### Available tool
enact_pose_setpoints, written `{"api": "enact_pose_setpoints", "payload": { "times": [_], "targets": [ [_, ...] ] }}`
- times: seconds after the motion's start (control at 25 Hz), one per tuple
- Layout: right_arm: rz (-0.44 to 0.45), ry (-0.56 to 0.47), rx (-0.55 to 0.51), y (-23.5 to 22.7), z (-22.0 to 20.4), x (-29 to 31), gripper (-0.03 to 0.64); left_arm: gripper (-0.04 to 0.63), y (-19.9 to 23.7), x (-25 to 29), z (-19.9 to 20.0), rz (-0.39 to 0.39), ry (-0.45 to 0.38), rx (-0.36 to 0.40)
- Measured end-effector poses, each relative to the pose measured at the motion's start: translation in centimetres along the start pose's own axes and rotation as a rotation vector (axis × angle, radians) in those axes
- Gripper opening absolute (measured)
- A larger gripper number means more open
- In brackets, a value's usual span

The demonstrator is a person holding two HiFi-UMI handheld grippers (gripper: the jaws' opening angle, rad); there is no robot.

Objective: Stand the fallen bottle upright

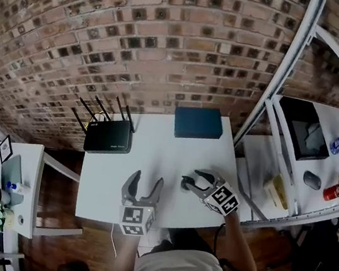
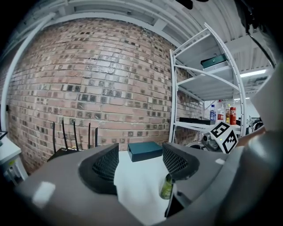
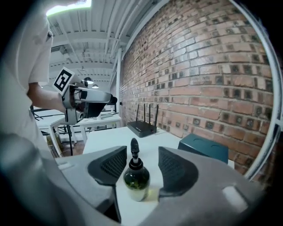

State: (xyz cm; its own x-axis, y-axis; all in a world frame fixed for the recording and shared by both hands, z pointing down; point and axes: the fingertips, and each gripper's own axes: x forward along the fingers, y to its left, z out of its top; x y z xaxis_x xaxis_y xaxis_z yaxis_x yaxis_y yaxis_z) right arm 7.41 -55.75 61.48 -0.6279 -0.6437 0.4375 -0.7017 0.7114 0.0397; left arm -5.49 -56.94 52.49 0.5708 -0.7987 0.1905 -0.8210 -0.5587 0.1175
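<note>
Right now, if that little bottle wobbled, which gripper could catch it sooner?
Right. The bottle stands upright between the right gripper's open jaws; the left gripper, also open, hangs apart from it.

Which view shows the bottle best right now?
The right gripper view: the bottle stands upright and whole between the open jaws. The left gripper view catches only a green sliver; the head view, just its dark top.

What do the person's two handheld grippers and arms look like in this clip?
Both the left gripper and right gripper are grey, with two curved jaws lined with black mesh-textured pads, and each carries a white cube with black square markers. A black cable runs along the right arm. The person wears a white short sleeve.
</note>
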Motion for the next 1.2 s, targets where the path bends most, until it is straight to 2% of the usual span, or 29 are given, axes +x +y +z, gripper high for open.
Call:
{"api": "enact_pose_setpoints", "payload": {
  "times": [0.12, 0.28, 0.4, 0.52, 0.6, 0.64, 0.76, 0.88, 1.0, 1.2],
  "targets": [
    [-0.082, -0.08, 0.035, 0.4, 1.8, -2.3, 0.241, 0.333, 0.0, -1.1, 0.6, 0.021, -0.024, -0.01],
    [-0.165, -0.257, 0.113, 1.7, 5.3, -7.0, 0.242, 0.333, -0.8, -3.2, 2.0, 0.063, -0.07, -0.014],
    [-0.241, -0.374, 0.135, 2.7, 8.1, -10.9, 0.257, 0.333, -3.1, -5.0, 3.7, 0.081, -0.106, 0.012],
    [-0.324, -0.458, 0.135, 3.7, 9.9, -15.3, 0.329, 0.335, -6.8, -7.3, 4.8, 0.106, -0.133, 0.035],
    [-0.361, -0.458, 0.124, 5.1, 9.8, -18.3, 0.404, 0.342, -10.0, -9.3, 4.8, 0.132, -0.144, 0.032],
    [-0.373, -0.434, 0.119, 5.9, 9.1, -19.7, 0.417, 0.348, -11.6, -10.4, 4.7, 0.147, -0.147, 0.025],
    [-0.384, -0.355, 0.127, 8.4, 6.6, -23.6, 0.422, 0.35, -16.7, -13.6, 4.0, 0.185, -0.151, 0.014],
    [-0.366, -0.328, 0.149, 10.9, 4.7, -26.5, 0.422, 0.351, -20.3, -16.5, 2.7, 0.215, -0.125, 0.025],
    [-0.382, -0.322, 0.127, 13.0, 4.6, -29.0, 0.42, 0.351, -21.8, -19.6, 2.0, 0.245, -0.093, 0.038],
    [-0.448, -0.334, 0.097, 13.6, 6.6, -31.5, 0.419, 0.351, -22.2, -22.5, 3.3, 0.244, -0.117, 0.077]
  ]
}}
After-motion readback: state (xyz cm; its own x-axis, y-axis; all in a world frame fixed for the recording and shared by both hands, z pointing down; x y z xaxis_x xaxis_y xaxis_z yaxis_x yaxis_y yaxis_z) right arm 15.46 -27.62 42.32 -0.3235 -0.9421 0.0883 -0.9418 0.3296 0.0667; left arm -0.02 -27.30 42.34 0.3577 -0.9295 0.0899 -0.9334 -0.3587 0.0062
